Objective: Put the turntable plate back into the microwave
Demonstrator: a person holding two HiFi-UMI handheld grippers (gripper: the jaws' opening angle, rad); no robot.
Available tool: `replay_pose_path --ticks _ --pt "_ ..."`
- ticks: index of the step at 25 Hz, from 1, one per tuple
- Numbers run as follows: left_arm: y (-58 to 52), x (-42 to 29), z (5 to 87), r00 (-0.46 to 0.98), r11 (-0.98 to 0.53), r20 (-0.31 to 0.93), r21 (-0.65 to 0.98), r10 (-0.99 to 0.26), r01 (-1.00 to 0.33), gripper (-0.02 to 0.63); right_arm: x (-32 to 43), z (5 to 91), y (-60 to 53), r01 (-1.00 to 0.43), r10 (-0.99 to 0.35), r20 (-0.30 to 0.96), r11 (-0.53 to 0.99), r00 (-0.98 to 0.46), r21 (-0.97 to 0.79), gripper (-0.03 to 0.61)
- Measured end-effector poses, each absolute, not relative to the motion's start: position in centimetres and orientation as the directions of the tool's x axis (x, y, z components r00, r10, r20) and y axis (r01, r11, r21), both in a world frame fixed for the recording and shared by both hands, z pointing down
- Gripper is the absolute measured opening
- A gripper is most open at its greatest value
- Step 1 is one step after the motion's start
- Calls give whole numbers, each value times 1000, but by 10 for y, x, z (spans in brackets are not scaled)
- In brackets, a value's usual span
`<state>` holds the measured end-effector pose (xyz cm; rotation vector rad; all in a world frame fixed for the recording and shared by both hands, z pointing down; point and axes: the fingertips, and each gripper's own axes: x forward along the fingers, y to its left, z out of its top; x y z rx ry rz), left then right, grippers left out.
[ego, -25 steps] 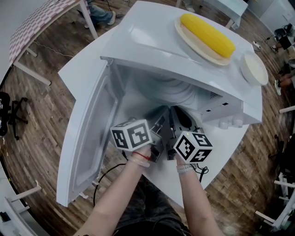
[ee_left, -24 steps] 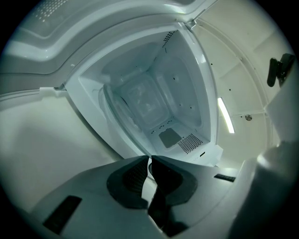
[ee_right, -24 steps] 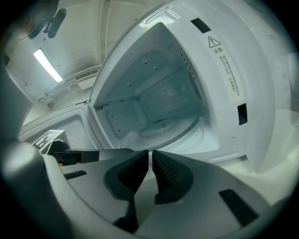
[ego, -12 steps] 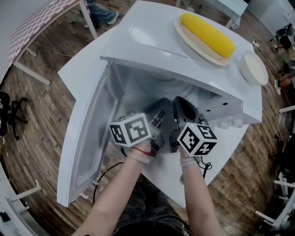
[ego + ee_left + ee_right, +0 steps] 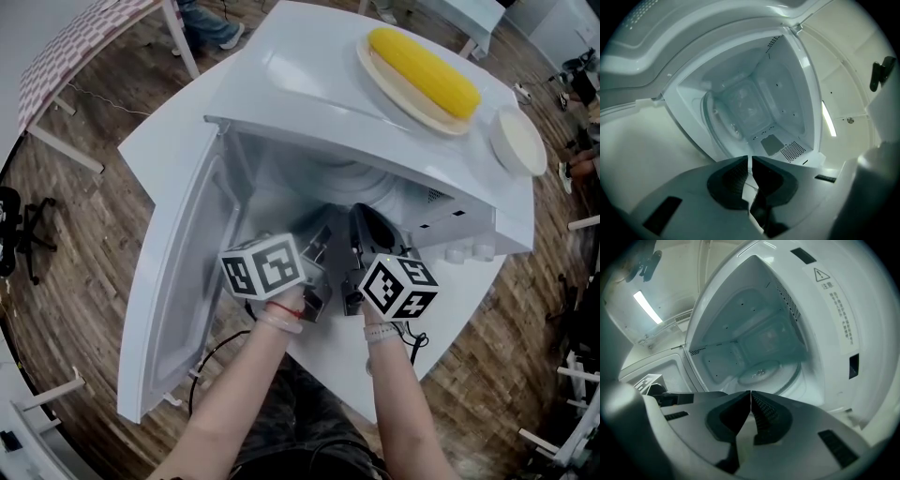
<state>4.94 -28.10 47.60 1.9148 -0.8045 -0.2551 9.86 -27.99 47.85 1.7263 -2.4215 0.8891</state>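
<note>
The white microwave [image 5: 309, 94] stands with its door [image 5: 183, 281] swung wide to the left. The clear glass turntable plate [image 5: 764, 373] lies flat on the cavity floor; it also shows in the left gripper view [image 5: 719, 124] and faintly in the head view [image 5: 361, 183]. My left gripper [image 5: 323, 242] and right gripper [image 5: 361, 217] hover side by side just in front of the opening, pointing in. Both are shut with nothing between the jaws [image 5: 750, 161] [image 5: 750, 394], and neither touches the plate.
A corn cob on a plate [image 5: 422, 67] and a white dish [image 5: 518, 139] sit on top of the microwave. Its knobs [image 5: 464, 251] are to the right of the opening. The open door blocks the left side. A table [image 5: 84, 37] stands at far left.
The right gripper has edged slightly toward the opening. The left gripper has barely moved, and the plate lies where it was.
</note>
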Motion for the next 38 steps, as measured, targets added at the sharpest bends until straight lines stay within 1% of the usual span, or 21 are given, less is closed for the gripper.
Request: replay_pose_path --ticks 8,21,31,38 --pt "-268 50 484 755 -280 197 846 -625 -453 35 95 484 -266 -876 -842 366 228 -397 -425 25" --pt "-251 55 476 758 -311 206 822 -619 -477 25 87 476 -250 -870 -828 365 263 -426 -418 25" --pt "-232 55 468 759 -373 213 770 -616 -518 17 84 466 -232 -876 -839 352 264 -415 -403 25" --pt "-214 52 457 754 -400 206 744 -624 -535 17 81 454 -214 -871 -832 344 293 -435 -394 25"
